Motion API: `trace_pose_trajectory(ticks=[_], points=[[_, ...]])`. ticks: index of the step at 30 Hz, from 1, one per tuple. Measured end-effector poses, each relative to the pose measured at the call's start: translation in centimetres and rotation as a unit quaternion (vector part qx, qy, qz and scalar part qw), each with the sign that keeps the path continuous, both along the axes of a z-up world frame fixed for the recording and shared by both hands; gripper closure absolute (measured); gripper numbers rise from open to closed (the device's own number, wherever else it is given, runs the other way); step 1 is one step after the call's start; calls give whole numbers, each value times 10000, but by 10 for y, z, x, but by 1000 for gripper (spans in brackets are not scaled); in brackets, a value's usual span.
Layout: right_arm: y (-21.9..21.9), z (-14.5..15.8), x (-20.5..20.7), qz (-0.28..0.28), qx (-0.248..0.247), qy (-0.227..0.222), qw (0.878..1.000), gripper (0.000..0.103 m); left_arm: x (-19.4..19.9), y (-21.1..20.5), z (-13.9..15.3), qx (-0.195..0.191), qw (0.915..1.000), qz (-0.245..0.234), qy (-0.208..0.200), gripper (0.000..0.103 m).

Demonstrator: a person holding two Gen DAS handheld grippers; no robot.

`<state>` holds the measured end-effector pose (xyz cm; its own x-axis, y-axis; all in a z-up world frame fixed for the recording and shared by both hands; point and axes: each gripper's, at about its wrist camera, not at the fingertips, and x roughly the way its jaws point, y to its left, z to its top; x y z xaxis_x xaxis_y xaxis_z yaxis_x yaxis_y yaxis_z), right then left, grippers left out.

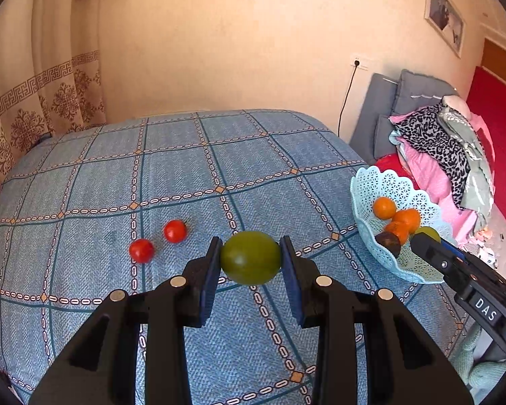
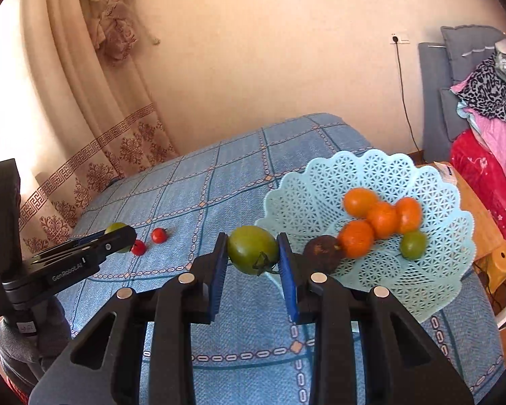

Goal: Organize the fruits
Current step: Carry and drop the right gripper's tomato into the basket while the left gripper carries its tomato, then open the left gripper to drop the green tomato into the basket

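**Green tomatoes held above a checked blue bedspread**

A patterned curtain (image 1: 33, 108) hangs far left beside a bare cream wall. On the blue bedspread (image 1: 172, 155), two red tomatoes (image 1: 141, 250) lie left. The left gripper (image 1: 250, 257) clamps a green tomato (image 1: 250, 257); the right gripper (image 2: 253, 249) clamps a stemmed green tomato (image 2: 253, 249) just left of the lacy basket (image 2: 320, 182) of fruit. Piled clothes (image 1: 435, 141) sit far right.

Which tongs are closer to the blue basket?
Right. The right tongs, holding a green tomato, reach the edge of the blue basket. The left tongs, gripping a green fruit, hang over the cloth beside two red tomatoes.
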<state>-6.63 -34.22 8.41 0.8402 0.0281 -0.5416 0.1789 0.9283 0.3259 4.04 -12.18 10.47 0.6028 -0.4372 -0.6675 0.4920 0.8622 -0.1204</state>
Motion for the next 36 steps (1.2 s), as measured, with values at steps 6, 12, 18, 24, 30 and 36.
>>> trace_pose_trajectory(ticks=[6, 12, 18, 24, 30, 36], points=[[-37, -6, -18, -479, 47, 67, 9988, 73, -11, -28, 4, 14, 9995, -320, -44, 68], [-59, -14, -28, -755, 40, 134, 9970, 73, -24, -61, 3, 41, 9976, -687, -46, 68], [-75, -23, -32, -934, 187, 229, 9952, 73, -36, -93, 4, 93, 9946, -1031, -96, 68], [-87, -22, -39, -1114, 311, 140, 9932, 55, -46, -118, 0, 152, 9913, -1309, -56, 68], [-95, -15, -47, -1291, 320, 10, 9911, 55, -53, -138, -3, 170, 9881, -1530, -27, 68], [-103, -12, -53, -1453, 391, -30, 9886, 55, -57, -151, -7, 210, 9854, -1688, 21, 68]])
